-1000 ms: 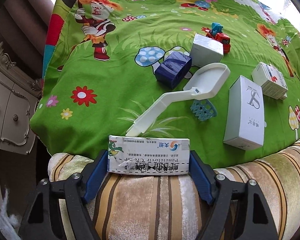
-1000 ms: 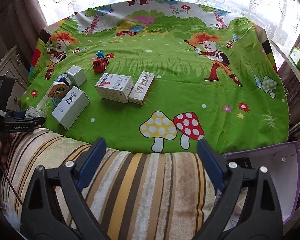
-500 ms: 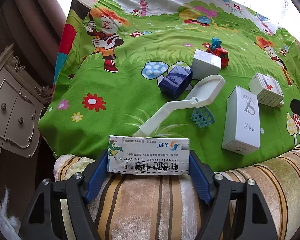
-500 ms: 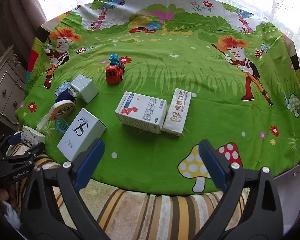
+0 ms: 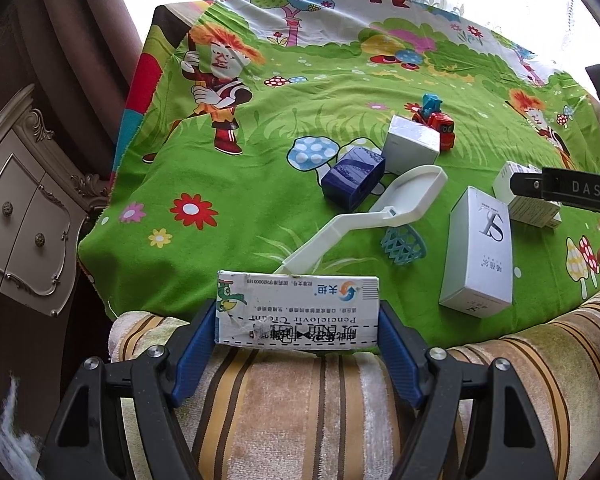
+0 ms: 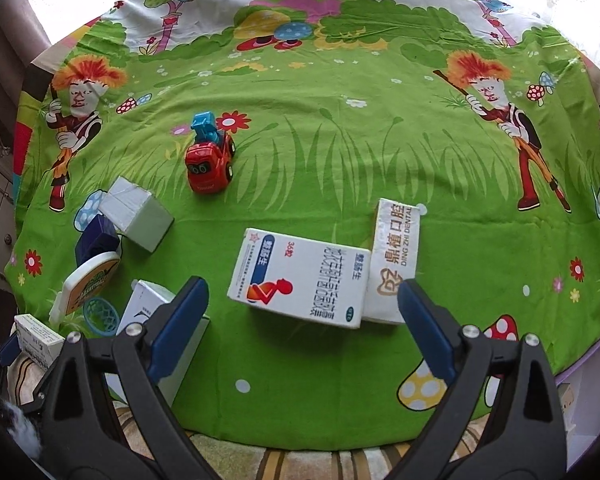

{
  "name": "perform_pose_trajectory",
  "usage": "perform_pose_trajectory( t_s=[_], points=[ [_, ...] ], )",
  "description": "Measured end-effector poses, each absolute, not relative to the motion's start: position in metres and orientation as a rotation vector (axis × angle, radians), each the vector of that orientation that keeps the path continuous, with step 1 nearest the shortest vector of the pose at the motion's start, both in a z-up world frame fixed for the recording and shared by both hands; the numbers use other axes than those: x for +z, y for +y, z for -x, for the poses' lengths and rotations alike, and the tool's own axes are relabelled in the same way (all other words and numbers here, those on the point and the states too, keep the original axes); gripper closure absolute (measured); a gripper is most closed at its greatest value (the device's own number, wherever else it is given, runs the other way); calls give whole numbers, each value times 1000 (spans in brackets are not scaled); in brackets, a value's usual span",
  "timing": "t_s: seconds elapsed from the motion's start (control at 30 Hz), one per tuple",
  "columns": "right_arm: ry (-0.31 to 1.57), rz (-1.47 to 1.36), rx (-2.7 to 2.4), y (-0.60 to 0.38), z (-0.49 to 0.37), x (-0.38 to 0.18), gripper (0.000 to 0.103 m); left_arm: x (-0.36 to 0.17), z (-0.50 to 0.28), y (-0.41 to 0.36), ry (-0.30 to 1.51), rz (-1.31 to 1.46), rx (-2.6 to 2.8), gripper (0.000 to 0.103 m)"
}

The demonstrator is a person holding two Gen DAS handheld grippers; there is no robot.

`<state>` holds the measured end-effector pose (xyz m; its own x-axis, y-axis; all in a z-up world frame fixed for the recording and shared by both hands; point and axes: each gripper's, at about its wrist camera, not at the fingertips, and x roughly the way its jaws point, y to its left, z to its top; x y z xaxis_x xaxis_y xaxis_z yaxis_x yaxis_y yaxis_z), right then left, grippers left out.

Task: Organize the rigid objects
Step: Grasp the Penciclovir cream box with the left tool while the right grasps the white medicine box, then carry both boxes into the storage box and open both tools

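We see a bright green cartoon cloth [image 6: 300, 160] (mushrooms, flowers, orange-haired figures) over a striped beige, brown and yellow cover [image 5: 300, 400]. On it sit a red-and-blue toy truck [image 6: 210, 158], a navy box [image 5: 352, 178] and a teal lattice basket [image 5: 403, 244].

The left wrist view looks low from the near-left edge across the green cartoon cloth [image 5: 260, 184]. The right wrist view looks down from closer, seemingly higher. Both share the red toy truck [image 6: 210, 160] and tall white box [image 5: 480, 252].
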<state>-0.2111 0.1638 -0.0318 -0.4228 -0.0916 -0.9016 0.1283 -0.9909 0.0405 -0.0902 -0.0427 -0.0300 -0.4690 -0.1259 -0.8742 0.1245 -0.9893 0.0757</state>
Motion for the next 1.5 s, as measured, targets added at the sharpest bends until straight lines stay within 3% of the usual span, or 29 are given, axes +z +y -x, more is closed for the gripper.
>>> perform_pose_trajectory(
  t_s=[0.17, 0.33, 0.93, 1.5],
  points=[
    [59, -1647, -2537, 163, 218, -41, 7, -28, 88, -43, 3, -1506, -2583, 26],
    [77, -1624, -2521, 160, 215, -41, 27, -20, 84, -43, 5, -1452, -2602, 26],
    [117, -1365, -2623, 185, 146, 12, 27, 21, 63, -21, 67, -1302, -2725, 27],
    [66, -1327, -2696, 258, 75, 34, 27, 43, 51, 56, -34, -1314, -2870, 27]
  ],
)
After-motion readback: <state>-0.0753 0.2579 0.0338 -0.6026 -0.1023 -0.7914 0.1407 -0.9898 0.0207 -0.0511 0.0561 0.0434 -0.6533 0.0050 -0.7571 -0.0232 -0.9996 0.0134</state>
